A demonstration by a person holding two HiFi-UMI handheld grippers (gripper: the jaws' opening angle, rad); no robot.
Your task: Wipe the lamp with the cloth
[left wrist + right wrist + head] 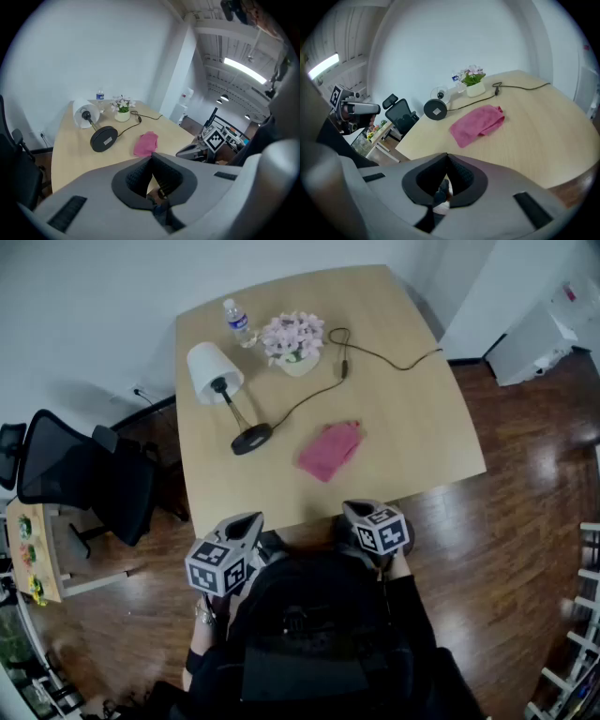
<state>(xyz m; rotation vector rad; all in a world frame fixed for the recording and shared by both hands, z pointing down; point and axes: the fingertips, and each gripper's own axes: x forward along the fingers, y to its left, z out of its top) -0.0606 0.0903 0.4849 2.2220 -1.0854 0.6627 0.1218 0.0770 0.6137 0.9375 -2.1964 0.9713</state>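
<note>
Pale wood surface (412, 427) holds the lamp (220, 381) lying on its side, pink cloth (330, 450) just right of its base; left gripper (251, 520) and right gripper (353, 511) closed, empty, at near edge.

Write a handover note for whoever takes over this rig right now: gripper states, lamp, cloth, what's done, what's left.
Left gripper: shut, empty, at the table's near edge.
Right gripper: shut, empty, alongside it.
Pink cloth: crumpled on the table, ahead of the right gripper, untouched.
Lamp: looks tipped on its side, left of the cloth, with its white shade toward the far edge and its cord trailing across the table.
Done: nothing yet.
Left: pick up the cloth (the right gripper looks nearer), probably steady the lamp with the other gripper, then wipe the lamp.
</note>
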